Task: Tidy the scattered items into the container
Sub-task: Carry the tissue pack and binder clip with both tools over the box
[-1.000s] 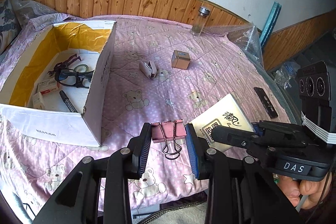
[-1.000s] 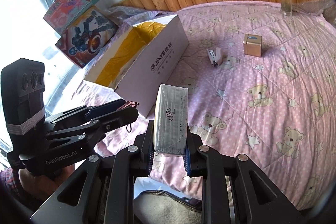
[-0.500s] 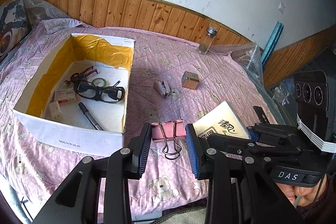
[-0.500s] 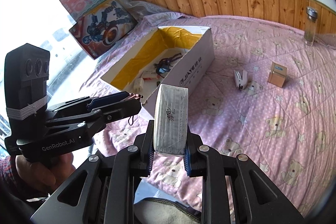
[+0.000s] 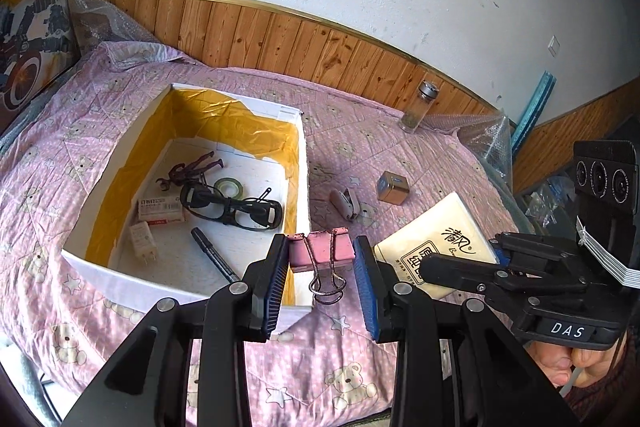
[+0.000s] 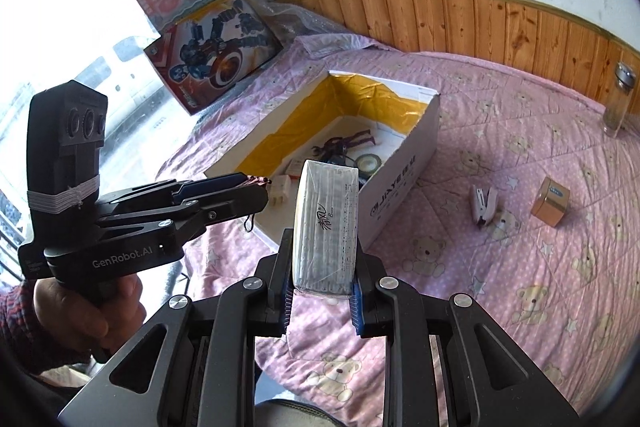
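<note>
My left gripper (image 5: pixel 321 269) is shut on a pink binder clip (image 5: pixel 321 254), held above the near right corner of the white cardboard box (image 5: pixel 304 163) with yellow lining. The box holds black glasses (image 5: pixel 232 205), a marker (image 5: pixel 212 259), a tape roll (image 5: pixel 226 185) and small packets. My right gripper (image 6: pixel 320 289) is shut on a tissue pack (image 6: pixel 326 223), held upright in the air in front of the box (image 6: pixel 404 183). In the left wrist view the tissue pack (image 5: pixel 436 247) shows to the right of the clip. A stapler (image 5: pixel 345 203), a gold cube box (image 5: pixel 393 187) and a glass bottle (image 5: pixel 418 107) lie on the pink bedspread.
Wooden panelling and a white wall run behind the bed. Toy boxes (image 6: pixel 208 39) lean at the window side. Bubble wrap (image 5: pixel 476 131) lies at the far right bed edge. A hand (image 6: pixel 86 311) holds the left gripper's handle.
Both grippers have risen and drawn back with their loads. More of the box's inside now shows, and the clip sits over its near right corner.
</note>
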Demonstrator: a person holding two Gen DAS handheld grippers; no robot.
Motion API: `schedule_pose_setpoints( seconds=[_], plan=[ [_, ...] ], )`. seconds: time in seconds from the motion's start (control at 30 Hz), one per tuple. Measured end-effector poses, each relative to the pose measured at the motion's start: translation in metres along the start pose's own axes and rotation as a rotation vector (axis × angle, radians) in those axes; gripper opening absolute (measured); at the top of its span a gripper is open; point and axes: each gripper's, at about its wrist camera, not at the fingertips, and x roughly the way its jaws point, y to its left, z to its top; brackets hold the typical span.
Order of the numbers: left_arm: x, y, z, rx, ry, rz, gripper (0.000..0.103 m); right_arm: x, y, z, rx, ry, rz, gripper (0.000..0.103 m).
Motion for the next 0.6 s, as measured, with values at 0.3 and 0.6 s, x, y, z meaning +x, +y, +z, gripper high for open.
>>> schedule_pose_setpoints(
  seconds=[0.3, 0.6],
  plan=[
    [0.004, 0.025, 0.022, -0.01, -0.004, 0.02, 0.034, 0.021, 0.004, 0.031, -0.041, 0.013, 0.002, 0.024],
    [0.011, 0.046, 0.048, -0.002, -0.006, 0.039, 0.034, 0.042, 0.0, 0.065, -0.085, 0.018, -0.006, 0.024]
  ],
)
